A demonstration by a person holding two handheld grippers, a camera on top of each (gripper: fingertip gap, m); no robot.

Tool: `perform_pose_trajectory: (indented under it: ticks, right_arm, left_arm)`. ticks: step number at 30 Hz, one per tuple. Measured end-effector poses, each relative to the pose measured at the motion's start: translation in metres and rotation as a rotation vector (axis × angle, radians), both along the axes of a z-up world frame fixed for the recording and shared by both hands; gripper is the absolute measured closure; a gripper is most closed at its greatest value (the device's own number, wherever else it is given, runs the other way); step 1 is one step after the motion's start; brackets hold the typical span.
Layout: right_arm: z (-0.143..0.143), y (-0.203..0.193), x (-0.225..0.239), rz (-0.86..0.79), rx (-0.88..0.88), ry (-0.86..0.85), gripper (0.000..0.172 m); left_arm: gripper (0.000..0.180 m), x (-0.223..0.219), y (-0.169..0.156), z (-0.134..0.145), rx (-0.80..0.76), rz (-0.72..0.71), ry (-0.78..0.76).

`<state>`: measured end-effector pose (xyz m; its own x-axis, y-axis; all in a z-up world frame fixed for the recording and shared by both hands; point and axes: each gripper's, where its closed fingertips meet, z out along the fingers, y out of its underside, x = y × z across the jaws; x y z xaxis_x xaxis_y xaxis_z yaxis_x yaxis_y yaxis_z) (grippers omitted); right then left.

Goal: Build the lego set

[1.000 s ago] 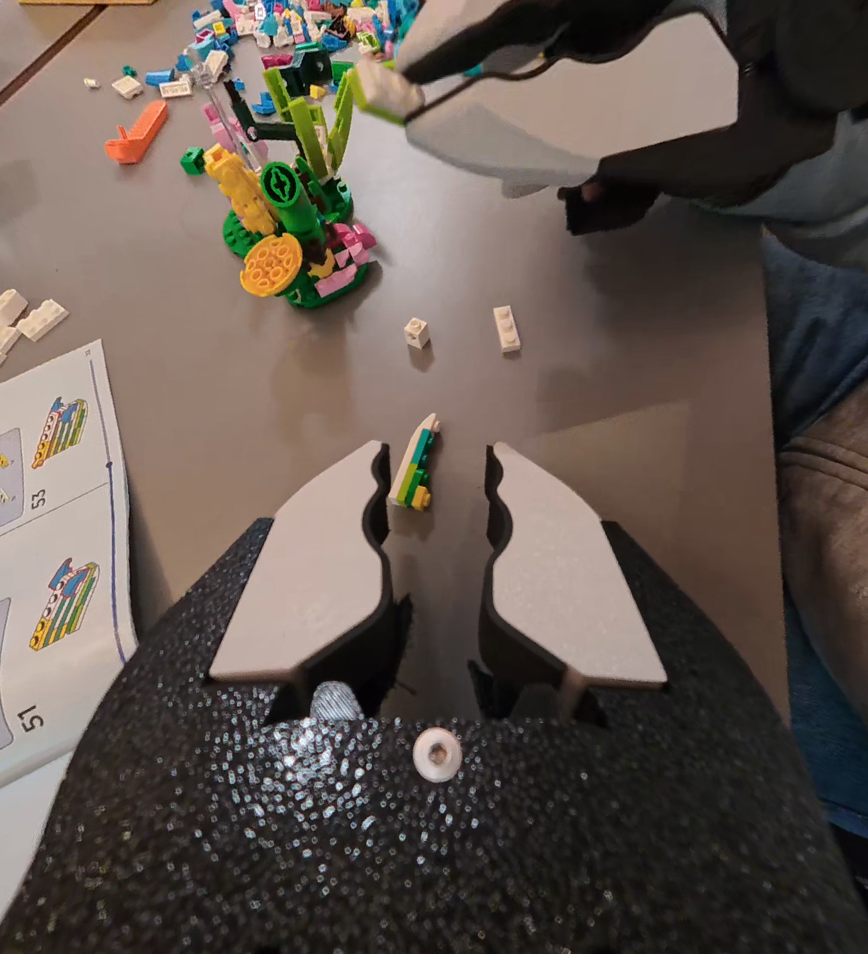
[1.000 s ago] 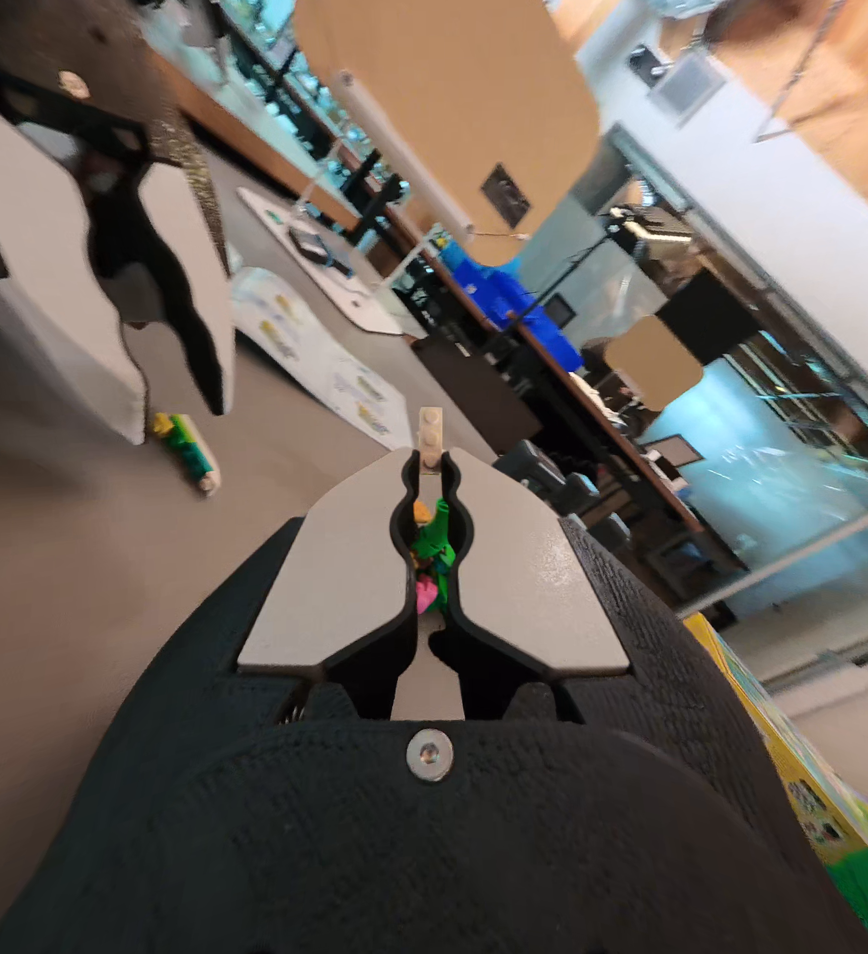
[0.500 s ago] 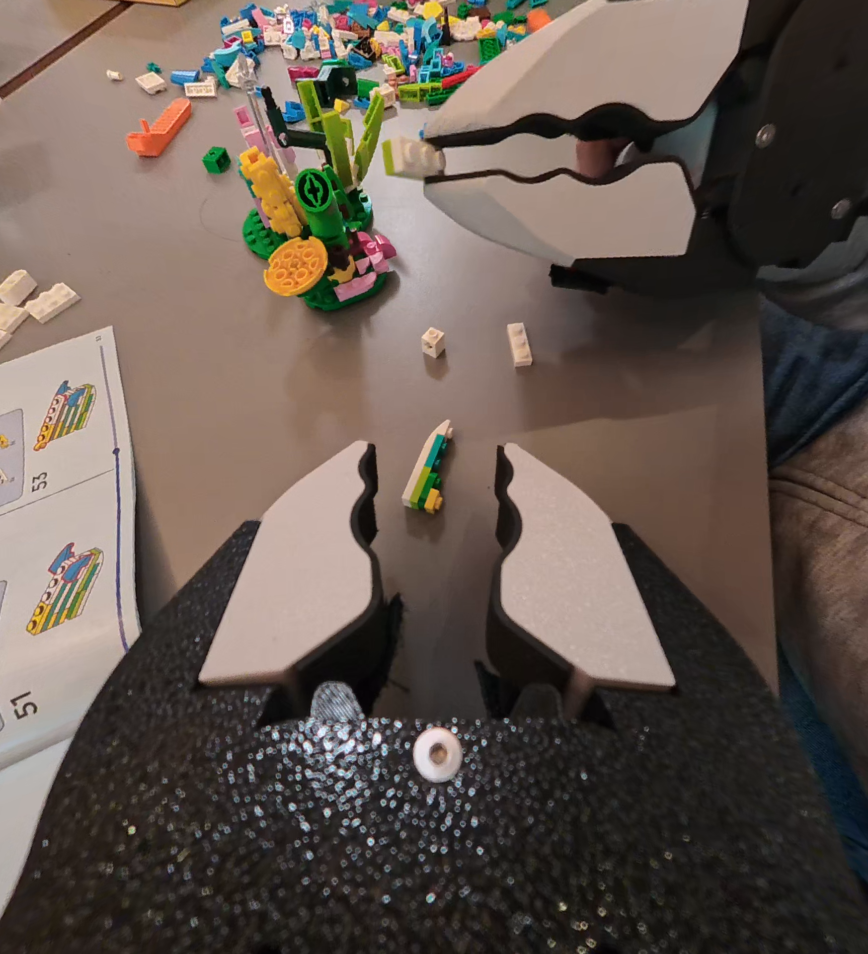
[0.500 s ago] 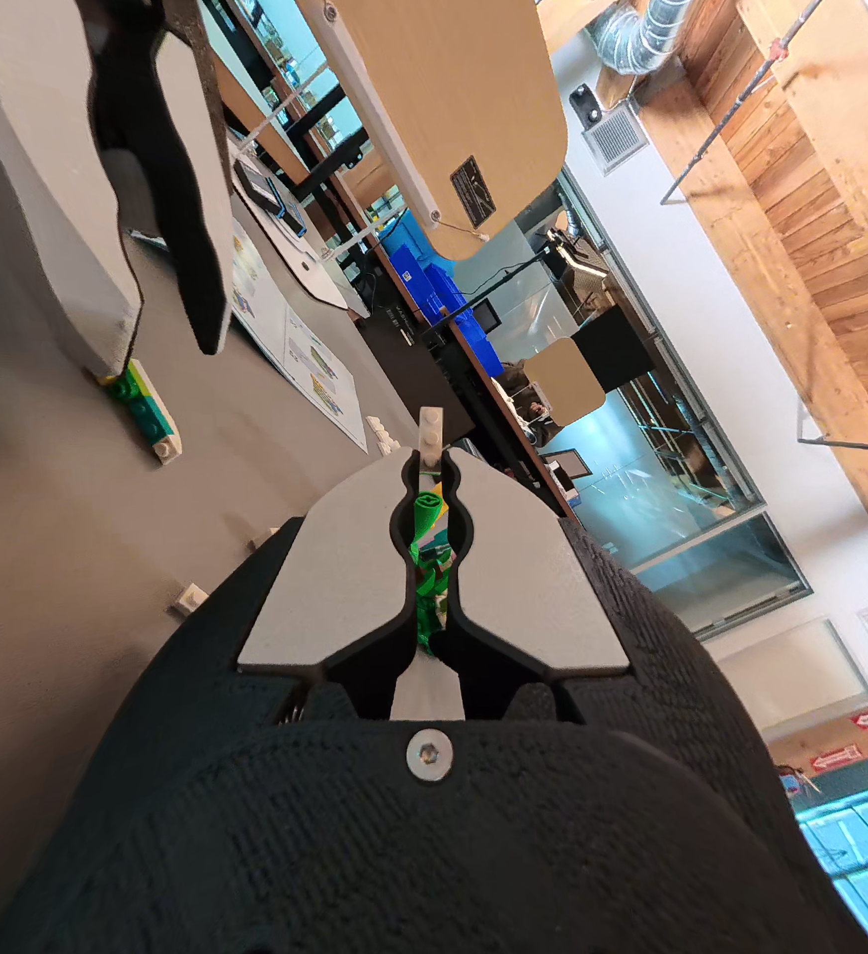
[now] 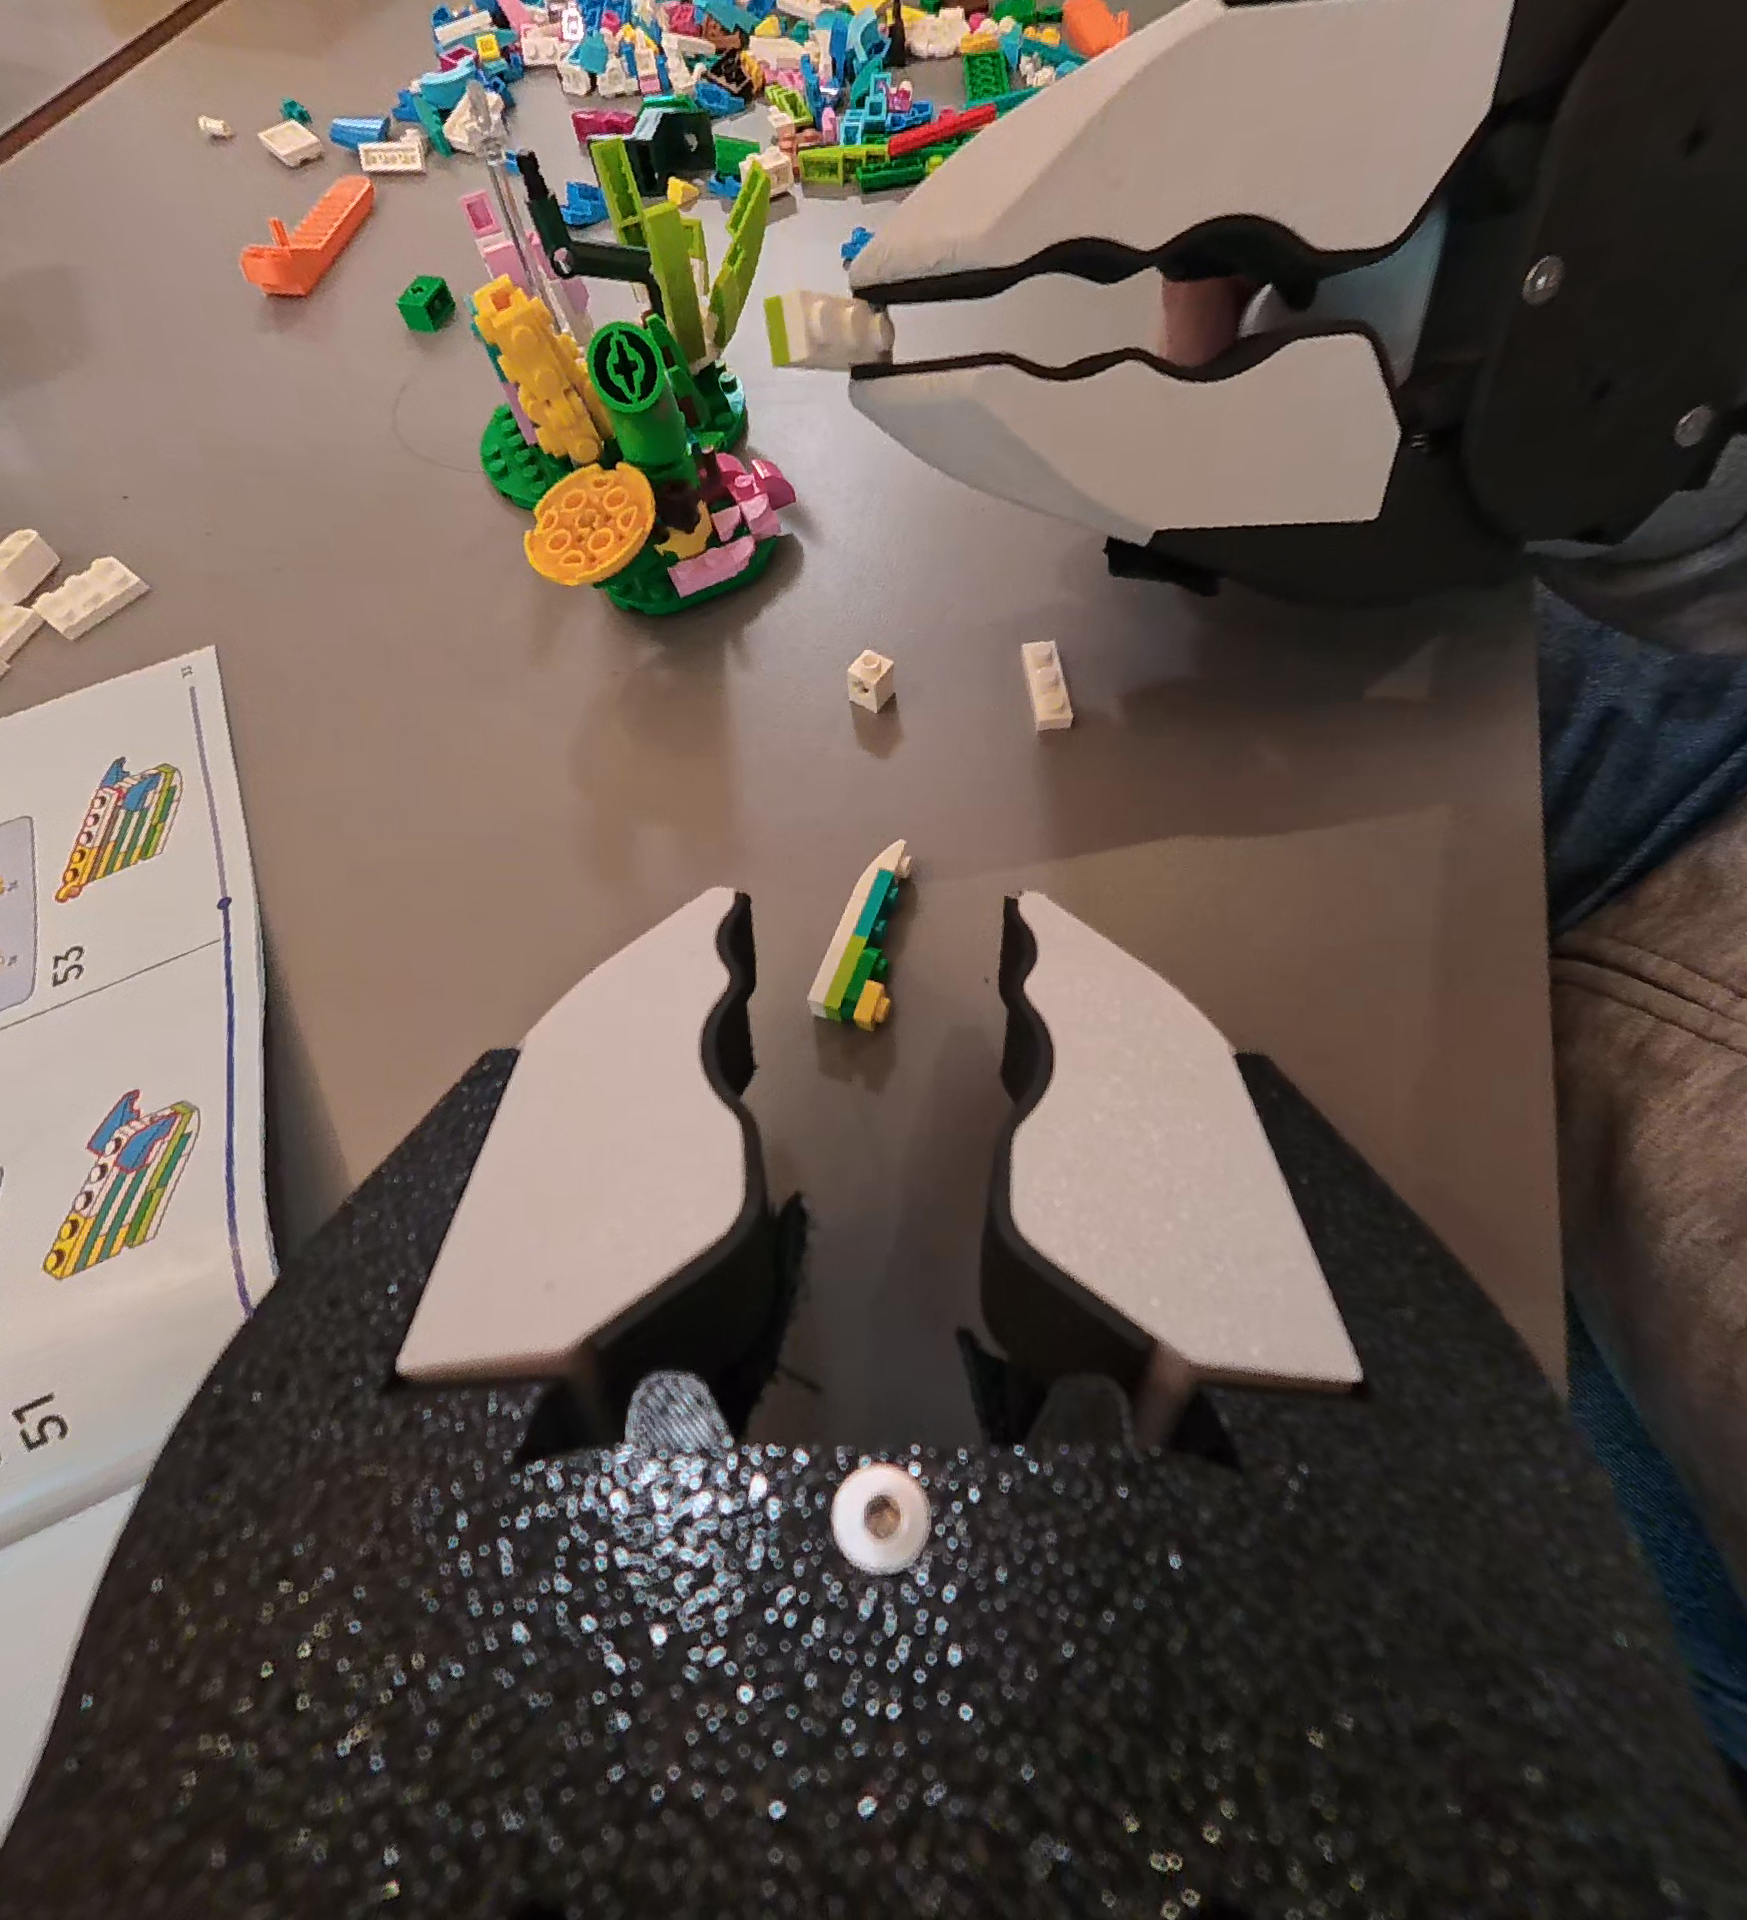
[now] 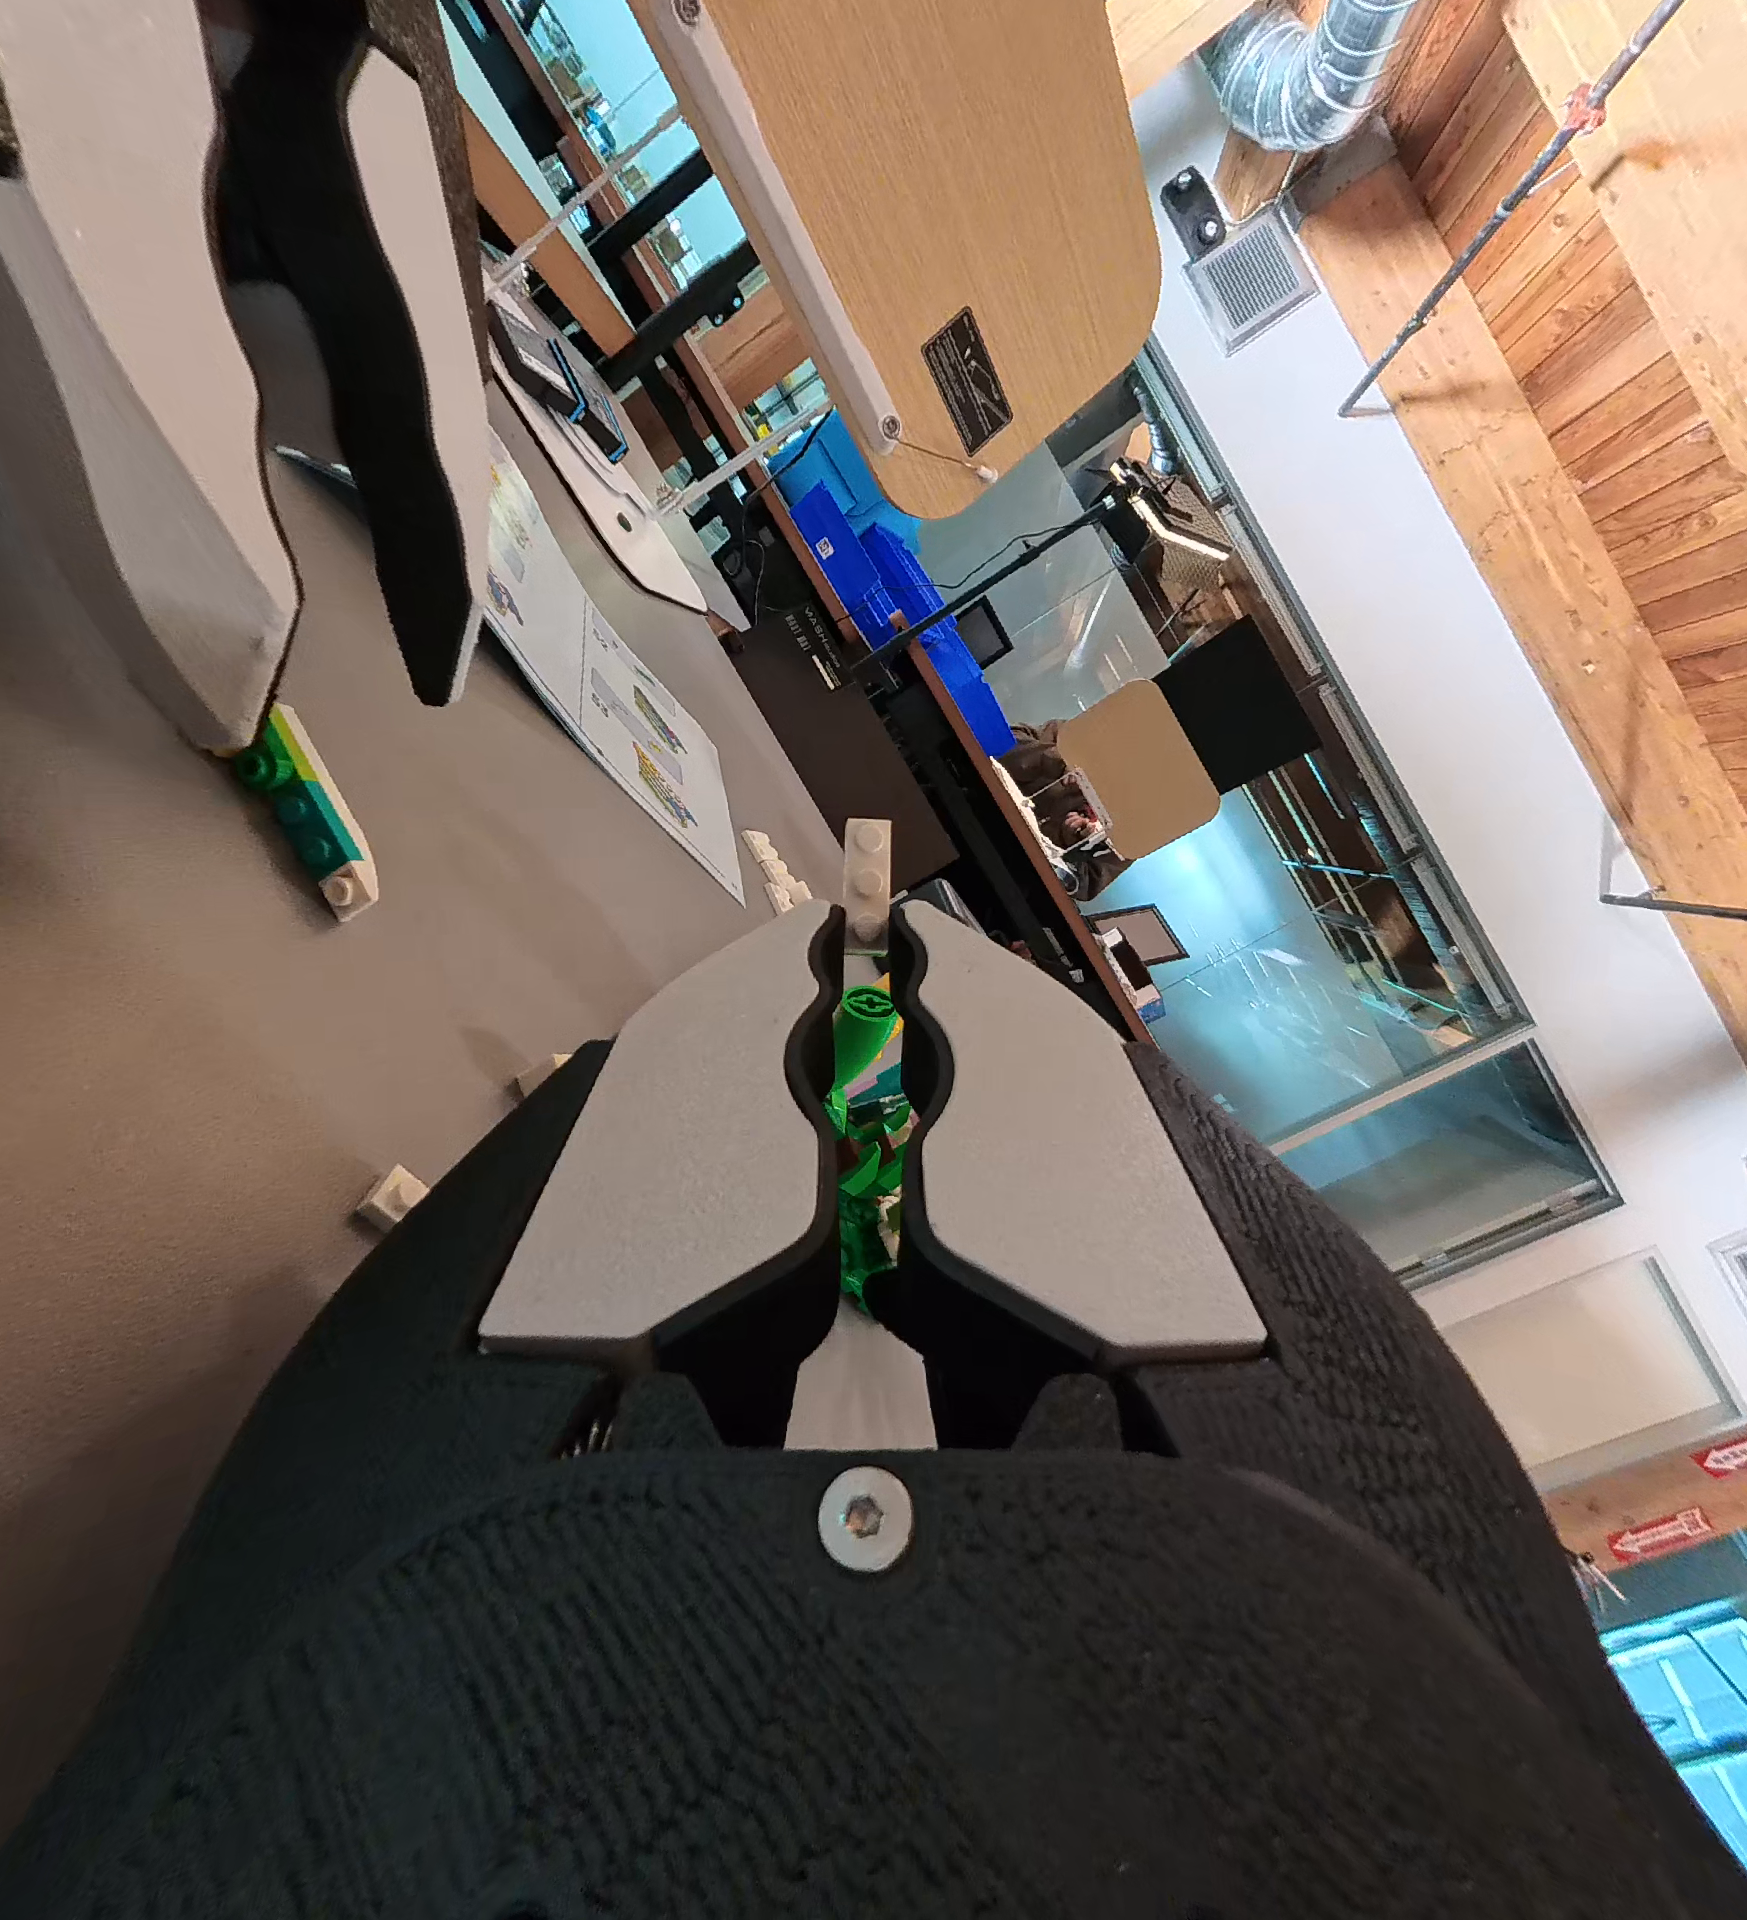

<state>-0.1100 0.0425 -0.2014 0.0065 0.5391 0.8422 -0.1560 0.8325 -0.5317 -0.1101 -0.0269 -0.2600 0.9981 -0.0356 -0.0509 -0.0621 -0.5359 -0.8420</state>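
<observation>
Right hand-held gripper (image 5: 874, 332) with white plate (image 5: 822, 330) has swung lower, nearer the flower model (image 5: 630, 416).

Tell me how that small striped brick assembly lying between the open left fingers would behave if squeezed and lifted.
The striped brick assembly is thin and made of several stacked plates, so it probably stays rigid and light, though layers might pop apart under a hard squeeze. It lies on its side on the table, untouched between the left gripper's fingers; its smooth plastic may slip or pivot.

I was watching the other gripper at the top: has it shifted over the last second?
Yes. The right gripper, jaws shut on a white plate, dropped lower, beside the flower model.
</observation>
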Motion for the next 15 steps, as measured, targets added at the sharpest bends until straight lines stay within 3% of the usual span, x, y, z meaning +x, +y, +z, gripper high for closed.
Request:
perform_pose_trajectory:
  ticks: [15]
  right_arm:
    - [-0.0009,-0.0014,0.0005,0.002,0.016,0.001,0.165]
  left_arm:
    - [0.134,0.0001,0.0005,-0.0029,-0.019,-0.002,0.003]
